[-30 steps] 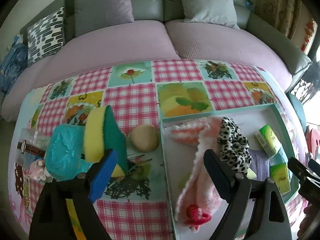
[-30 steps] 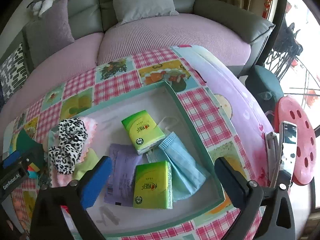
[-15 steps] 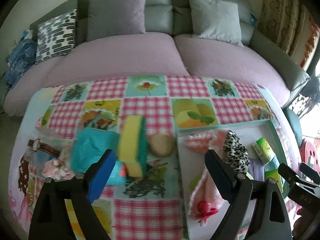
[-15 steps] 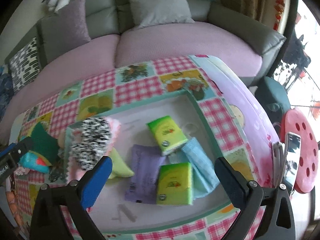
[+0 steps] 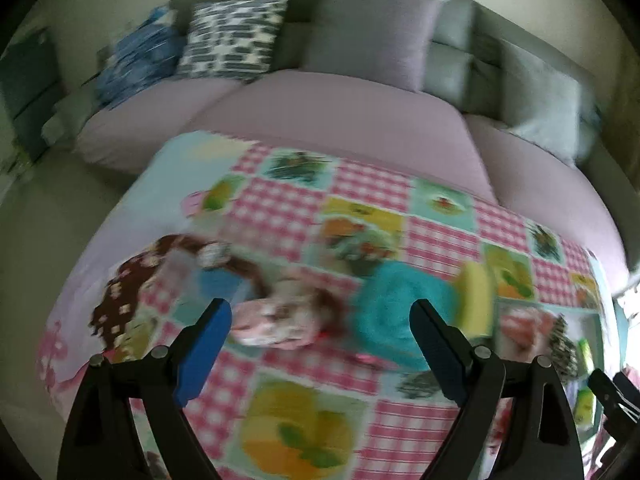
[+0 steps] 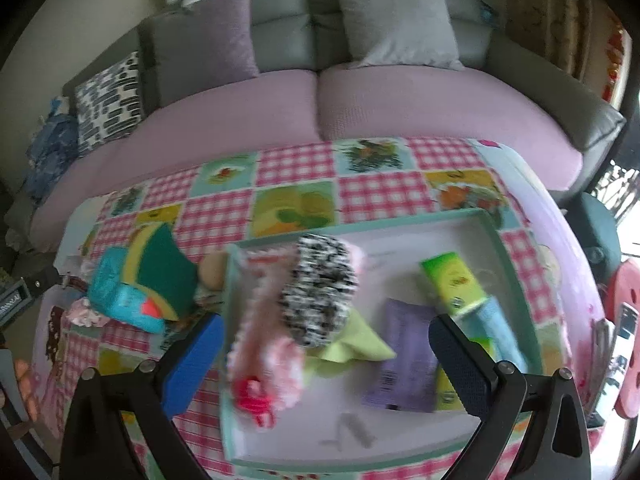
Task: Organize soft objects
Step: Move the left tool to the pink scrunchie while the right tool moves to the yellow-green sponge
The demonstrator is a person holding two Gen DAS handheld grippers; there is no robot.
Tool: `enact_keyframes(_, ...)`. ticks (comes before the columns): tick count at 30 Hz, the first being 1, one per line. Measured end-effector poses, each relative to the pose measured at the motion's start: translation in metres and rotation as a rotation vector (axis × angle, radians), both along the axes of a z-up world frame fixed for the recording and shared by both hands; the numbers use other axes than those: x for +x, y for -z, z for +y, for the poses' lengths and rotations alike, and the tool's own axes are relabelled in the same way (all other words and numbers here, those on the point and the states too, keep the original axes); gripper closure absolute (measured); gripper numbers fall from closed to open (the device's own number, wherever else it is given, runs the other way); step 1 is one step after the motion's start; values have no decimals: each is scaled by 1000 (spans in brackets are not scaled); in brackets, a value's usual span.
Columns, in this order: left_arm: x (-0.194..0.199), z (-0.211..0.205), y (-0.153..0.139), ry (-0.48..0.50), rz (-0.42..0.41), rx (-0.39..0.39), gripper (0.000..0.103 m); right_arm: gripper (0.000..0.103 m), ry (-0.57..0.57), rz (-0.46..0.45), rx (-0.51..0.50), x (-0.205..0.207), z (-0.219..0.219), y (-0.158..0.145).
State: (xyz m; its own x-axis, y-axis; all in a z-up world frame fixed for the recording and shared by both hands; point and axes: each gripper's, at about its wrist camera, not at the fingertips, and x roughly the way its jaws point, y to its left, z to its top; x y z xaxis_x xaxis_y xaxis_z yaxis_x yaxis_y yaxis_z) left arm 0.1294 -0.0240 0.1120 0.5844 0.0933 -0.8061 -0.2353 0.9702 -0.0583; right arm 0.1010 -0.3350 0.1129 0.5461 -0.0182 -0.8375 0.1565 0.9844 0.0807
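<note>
Sorting is partly done, I judge: the tray (image 6: 516,280) at the centre right of the right wrist view already holds a spotted scrunchie (image 6: 320,288), a pink fluffy band (image 6: 264,344), a green cloth (image 6: 352,348), a purple packet (image 6: 404,360), a green tissue pack (image 6: 456,284) and a blue mask (image 6: 500,332), while several soft things lie loose on the tablecloth (image 6: 380,192) to the left of it. The left gripper (image 5: 320,320) has its jaws wide and nothing between them; in its blurred view it hangs over the cloth with a pink frilly bundle (image 5: 276,320) framed low in the centre, a teal bag (image 5: 392,312) just right of that, and a yellow sponge (image 5: 476,300) beyond, near the tray corner at the right edge. The right gripper (image 6: 324,336) is also wide and empty, hovering above the tray's lower middle. The step in hand looks like the left side lining up on its next loose item, most likely the pink bundle. That calls for lowering until both pads bracket the bundle, closing gently because it will squash and may slip, then carrying it rightward over the tray rim; the teal bag lies close enough to be caught by the right-hand pad, so approach should keep clear of it
</note>
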Motion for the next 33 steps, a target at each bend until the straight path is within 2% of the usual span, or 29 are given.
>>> enact_keyframes(6, -11, 51, 7, -101, 4, -19, 12, 0, -77, -17, 22, 10, 41, 2)
enact_keyframes(13, -16, 83, 15, -152, -2, -49, 12, 0, -157, -31, 46, 23, 87, 10)
enact_keyframes(17, -11, 84, 26, -141, 41, -55, 12, 0, -191, -40, 50, 29, 106, 14)
enact_keyframes(21, -3, 81, 41, -125, 91, -122, 12, 0, -209, -45, 43, 36, 121, 21)
enact_keyframes(25, 3, 70, 49, -91, 104, -141, 12, 0, -228, -60, 37, 42, 132, 27)
enact_keyframes(30, 13, 59, 64, -57, 137, -180, 13, 7, -235, -73, 44, 48, 140, 32)
enact_keyframes(33, 17, 54, 68, -42, 142, -174, 15, 16, -240, -71, 56, 51, 143, 36)
